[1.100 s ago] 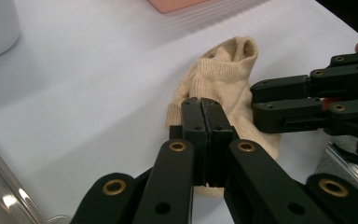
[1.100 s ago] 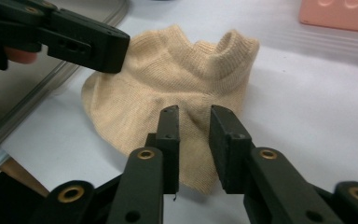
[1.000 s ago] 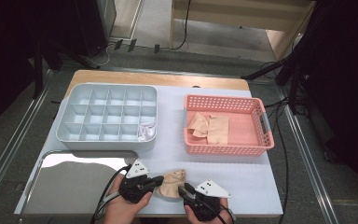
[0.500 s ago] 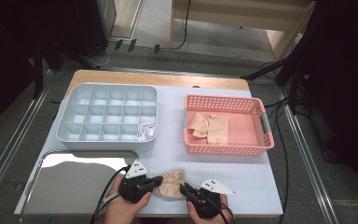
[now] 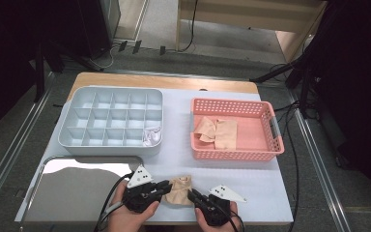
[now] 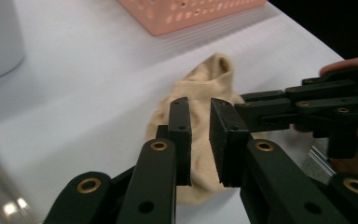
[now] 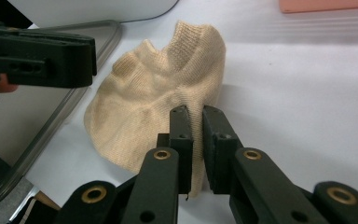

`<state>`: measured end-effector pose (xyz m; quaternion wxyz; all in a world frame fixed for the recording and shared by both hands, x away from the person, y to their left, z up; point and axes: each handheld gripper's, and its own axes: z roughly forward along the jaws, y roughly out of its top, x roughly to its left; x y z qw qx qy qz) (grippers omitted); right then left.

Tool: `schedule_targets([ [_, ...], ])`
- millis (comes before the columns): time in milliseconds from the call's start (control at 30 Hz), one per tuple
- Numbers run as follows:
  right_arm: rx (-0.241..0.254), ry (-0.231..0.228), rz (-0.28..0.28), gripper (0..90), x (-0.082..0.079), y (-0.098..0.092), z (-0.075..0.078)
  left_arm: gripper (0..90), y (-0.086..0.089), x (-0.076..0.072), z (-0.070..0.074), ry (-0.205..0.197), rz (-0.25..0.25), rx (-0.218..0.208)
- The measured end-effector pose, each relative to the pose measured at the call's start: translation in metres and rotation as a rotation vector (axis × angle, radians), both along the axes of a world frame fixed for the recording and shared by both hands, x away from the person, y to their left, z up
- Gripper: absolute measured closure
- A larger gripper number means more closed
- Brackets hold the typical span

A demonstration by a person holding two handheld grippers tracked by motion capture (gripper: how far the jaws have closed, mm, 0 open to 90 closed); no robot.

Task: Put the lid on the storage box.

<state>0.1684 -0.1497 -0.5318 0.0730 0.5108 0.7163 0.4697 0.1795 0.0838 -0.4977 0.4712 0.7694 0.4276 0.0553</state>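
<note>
White sheeting covers the table (image 5: 183, 140), and near its front edge lies a small beige knitted sock (image 5: 179, 189), crumpled, between the two grippers. Its long axis runs roughly from the near edge toward the far side, the ribbed open cuff pointing away toward the pink perforated plastic basket (image 5: 270, 145), the rounded closed end toward the person. The left gripper (image 6: 200, 140) has just been opening its jaws; they stand slightly apart over the sock's left side, and a strip of fabric shows in the gap, though the pads do not visibly press on it. The right gripper (image 7: 194, 140) has its jaws nearly together, pinching a fold at the sock's right edge. Farther back sits a grey plastic compartment tray (image 5: 77, 121), and a shiny metal tray (image 5: 77, 193) lies at the front left.
</note>
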Motion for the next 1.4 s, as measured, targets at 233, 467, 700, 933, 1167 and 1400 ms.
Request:
schedule_targets([
  [233,-0.002,-0.007,0.002,83.3,-0.001,0.001,0.002,85.6,-0.017,0.008,-0.013,0.046,-0.022,0.056],
  [467,-0.002,-0.02,0.025,84.5,-0.002,0.002,0.006,86.9,-0.021,0.013,-0.021,0.057,-0.004,0.087],
  [700,0.028,-0.035,0.044,84.9,-0.003,0.004,0.01,88.0,-0.02,0.014,-0.023,0.069,-0.005,0.096],
  [933,0.043,-0.048,0.065,84.9,-0.005,0.01,0.014,88.9,-0.018,0.016,-0.024,0.079,-0.006,0.09],
  [1167,0.042,-0.06,0.083,84.9,-0.006,0.018,0.018,89.9,-0.018,0.017,-0.025,0.082,-0.002,0.085],
  [1400,0.045,-0.071,0.111,84.9,-0.006,0.024,0.018,90.0,-0.017,0.019,-0.026,0.101,-0.009,0.08],
])
